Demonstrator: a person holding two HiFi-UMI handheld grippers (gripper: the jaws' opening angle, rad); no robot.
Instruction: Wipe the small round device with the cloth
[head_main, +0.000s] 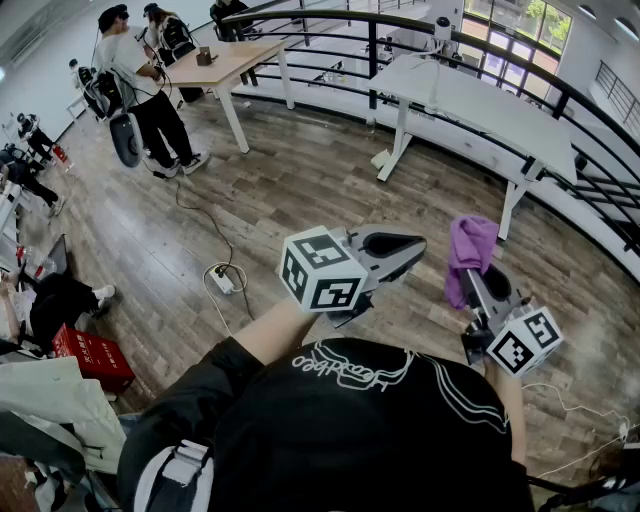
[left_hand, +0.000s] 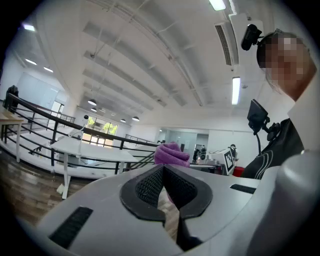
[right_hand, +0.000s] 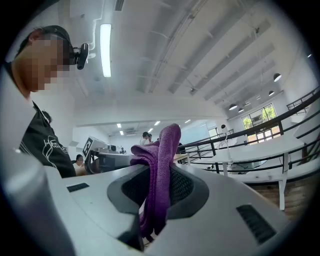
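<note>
The left claw (head_main: 412, 246) is pressed fully together with nothing in it, held level above the wooden floor (head_main: 300, 190). The right claw (head_main: 482, 278) is clamped on the purple cloth (head_main: 470, 252), which bunches above the jaws and hangs loose below them. The small round device shows in no view, so wiping cannot begin from here.

The cloth seems pinched at a fold only, so a swing or a snag could drag it out. The left claw, closed as it is, cannot steady a device until it parts.

People (head_main: 140, 80) stand at ten o'clock beside a wooden tabletop (head_main: 225, 62). A power strip (head_main: 222, 281) and its cable (head_main: 190, 215) lie on the floor at nine o'clock of the claws, a likely trip risk. The white tabletop (head_main: 470, 95) sits at one o'clock, and the railing (head_main: 590, 120) curves behind it.
</note>
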